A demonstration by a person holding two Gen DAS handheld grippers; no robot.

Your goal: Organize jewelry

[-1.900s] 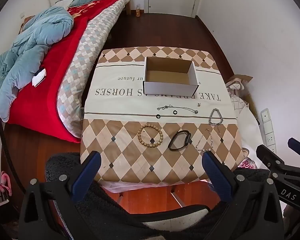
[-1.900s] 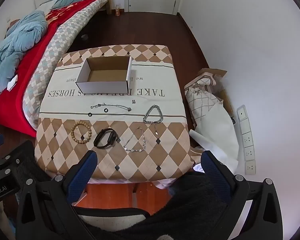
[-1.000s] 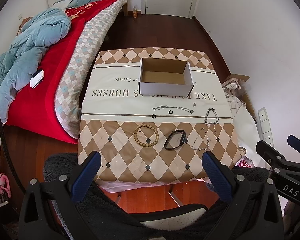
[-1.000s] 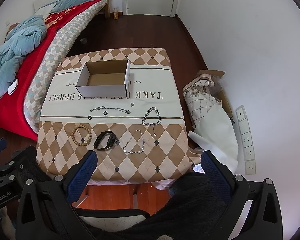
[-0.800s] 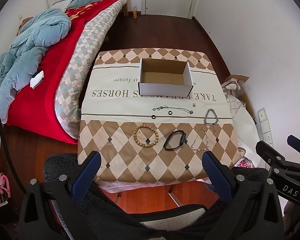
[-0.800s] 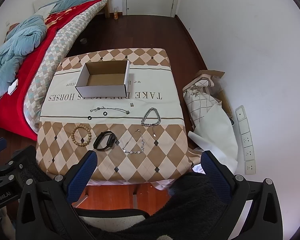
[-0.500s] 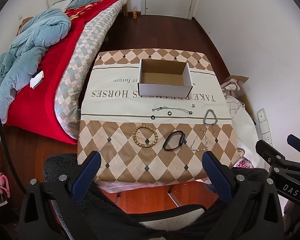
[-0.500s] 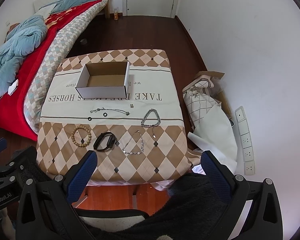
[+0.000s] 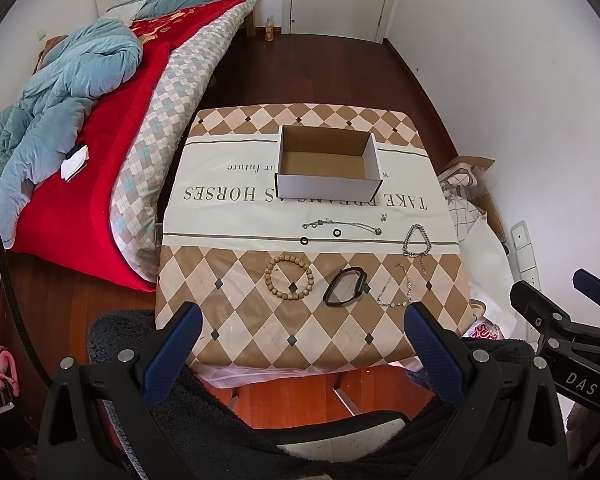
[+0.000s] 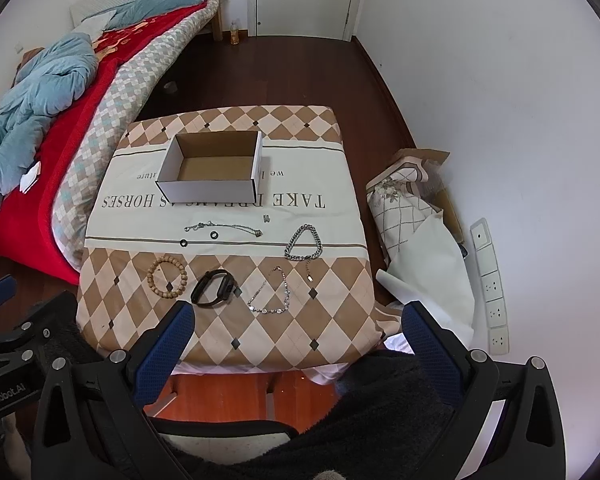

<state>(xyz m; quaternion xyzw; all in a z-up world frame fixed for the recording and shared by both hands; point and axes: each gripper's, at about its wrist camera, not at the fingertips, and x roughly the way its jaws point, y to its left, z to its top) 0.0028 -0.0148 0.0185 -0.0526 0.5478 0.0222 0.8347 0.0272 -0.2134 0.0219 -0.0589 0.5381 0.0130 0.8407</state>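
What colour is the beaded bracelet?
Light wooden brown; the beaded bracelet shows best in the right wrist view.

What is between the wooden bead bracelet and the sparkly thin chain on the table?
A black wristband lies between the wooden bead bracelet and the thin sparkly chain, apart from both; the right wrist view shows it best.

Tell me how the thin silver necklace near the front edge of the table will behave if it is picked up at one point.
The thin silver necklace lies in a loose, uneven loop, so it probably hangs limp and folds. Its fine links look light and may slip between the fingers. It lies flat on the tablecloth, so pinching it could catch fabric.
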